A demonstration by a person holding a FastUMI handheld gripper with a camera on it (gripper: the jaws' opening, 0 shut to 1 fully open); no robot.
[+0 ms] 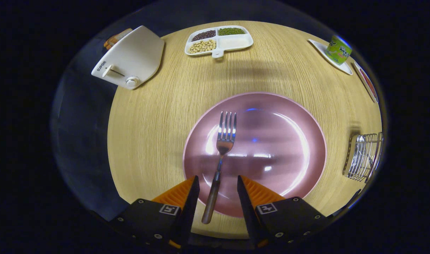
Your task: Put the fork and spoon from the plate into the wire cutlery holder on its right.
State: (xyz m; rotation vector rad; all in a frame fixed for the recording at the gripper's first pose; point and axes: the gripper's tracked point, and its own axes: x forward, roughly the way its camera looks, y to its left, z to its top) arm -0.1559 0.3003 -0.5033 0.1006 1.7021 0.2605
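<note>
The hand-held gripper (216, 183) is open around the fork (220, 157) handle. Squeeze the handle gently, then lift straight off the plate (299, 141).

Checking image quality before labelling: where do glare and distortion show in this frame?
Gripper view: glare streaks cross the pink plate around the sharp fork; fisheye bends the table edge and squeezes the wire holder; open fingers straddle the fork handle.

I observe the fork (222, 151) on the plate (299, 141), handle between my hand-held gripper (217, 183) fingers, which stand apart; wire cutlery holder (363, 157) right on the counter (148, 123).
</note>
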